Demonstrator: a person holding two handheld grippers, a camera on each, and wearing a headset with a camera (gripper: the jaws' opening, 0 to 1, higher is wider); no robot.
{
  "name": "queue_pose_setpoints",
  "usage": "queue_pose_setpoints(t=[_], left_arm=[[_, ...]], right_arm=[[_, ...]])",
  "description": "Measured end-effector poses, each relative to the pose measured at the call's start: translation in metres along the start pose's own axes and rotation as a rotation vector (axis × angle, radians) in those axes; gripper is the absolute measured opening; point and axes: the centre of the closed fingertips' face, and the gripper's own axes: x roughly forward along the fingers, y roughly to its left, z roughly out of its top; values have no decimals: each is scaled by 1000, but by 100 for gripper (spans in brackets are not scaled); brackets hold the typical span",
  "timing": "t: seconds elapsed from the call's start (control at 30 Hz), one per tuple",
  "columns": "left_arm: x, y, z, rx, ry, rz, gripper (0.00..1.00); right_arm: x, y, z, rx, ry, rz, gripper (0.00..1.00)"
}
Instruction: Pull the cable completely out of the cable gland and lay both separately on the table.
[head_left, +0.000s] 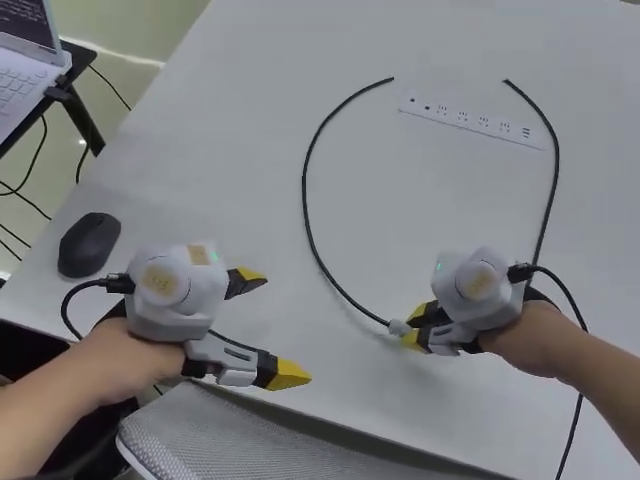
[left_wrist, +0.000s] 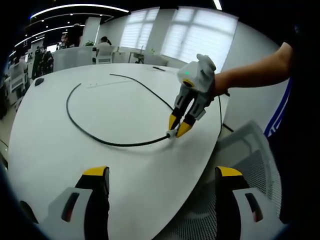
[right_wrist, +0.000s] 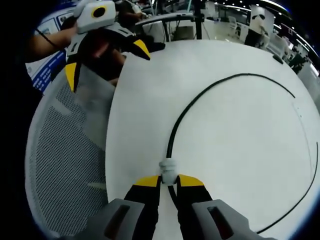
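Note:
A long black cable (head_left: 310, 215) lies in a wide loop on the white table (head_left: 230, 150). A small white cable gland (head_left: 398, 327) sits on its near end. My right gripper (head_left: 412, 332) is shut on the cable just behind the gland (right_wrist: 168, 170), which pokes out past its yellow tips (right_wrist: 150, 181). The cable (right_wrist: 185, 117) runs away from the gland across the table. My left gripper (head_left: 272, 327) hangs open over the table's near edge, left of the gland and apart from it. In the left gripper view my left gripper (left_wrist: 161, 172) faces the right gripper (left_wrist: 179, 125) and gland (left_wrist: 171, 134).
A white power strip (head_left: 475, 122) lies at the far side of the table. A dark mouse (head_left: 88, 243) rests at the left edge, with a laptop (head_left: 25, 60) on a stand beyond. A mesh chair (head_left: 200, 440) is below the near edge.

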Motion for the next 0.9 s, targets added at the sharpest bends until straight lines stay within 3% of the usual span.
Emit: queue_pose_setpoints(t=[0.3, 0.53, 0.8, 0.9], left_arm=[[8, -11, 19, 41, -27, -38, 85], [13, -19, 37, 88, -31, -66, 85], [16, -33, 65, 121, -90, -115, 81], [20, -40, 71, 140, -99, -135, 79]], right_arm=[[-27, 21, 23, -11, -34, 13, 7], [-45, 34, 31, -34, -41, 25, 7], [-64, 52, 43, -50, -64, 53, 7], [-72, 57, 47, -62, -73, 56, 7]])
